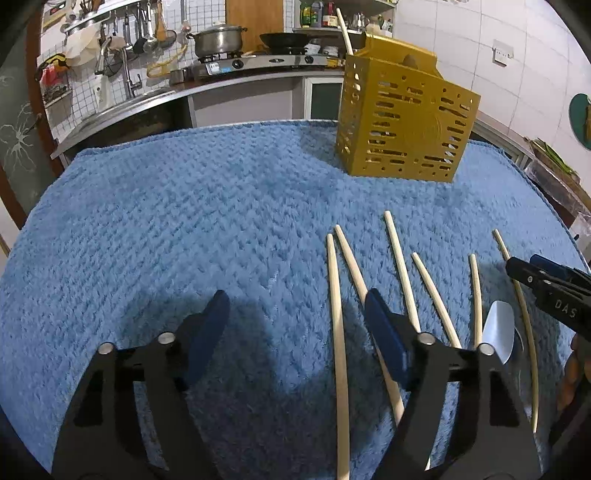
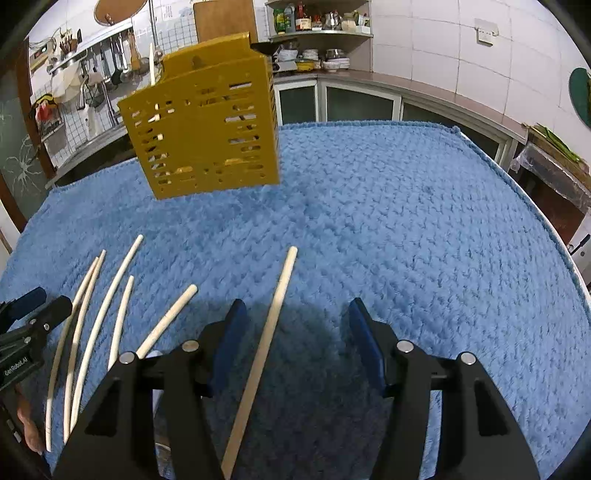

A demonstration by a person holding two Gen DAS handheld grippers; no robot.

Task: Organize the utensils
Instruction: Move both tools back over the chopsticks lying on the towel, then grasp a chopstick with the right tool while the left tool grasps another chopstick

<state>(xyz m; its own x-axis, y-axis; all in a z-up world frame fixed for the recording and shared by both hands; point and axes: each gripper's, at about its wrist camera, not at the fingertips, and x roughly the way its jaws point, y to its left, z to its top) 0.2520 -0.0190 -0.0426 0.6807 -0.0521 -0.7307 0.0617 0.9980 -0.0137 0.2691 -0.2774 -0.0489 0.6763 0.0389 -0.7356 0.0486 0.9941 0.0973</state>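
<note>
Several pale wooden chopsticks (image 1: 404, 273) lie side by side on a blue towel (image 1: 184, 221). A yellow slotted utensil holder (image 1: 402, 114) stands at the far side with one chopstick (image 1: 345, 35) upright in it. My left gripper (image 1: 295, 317) is open, low over the towel, with one chopstick (image 1: 338, 325) between its fingers. My right gripper (image 2: 295, 325) is open, and one chopstick (image 2: 273, 314) lies between its fingers. The holder (image 2: 203, 122) stands ahead to the left in the right wrist view. A light spoon (image 1: 500, 332) lies among the chopsticks.
The right gripper (image 1: 546, 284) shows at the right edge of the left wrist view, and the left gripper (image 2: 33, 314) at the left edge of the right wrist view. A kitchen counter with a stove (image 1: 258, 62) and hanging tools lies beyond the table.
</note>
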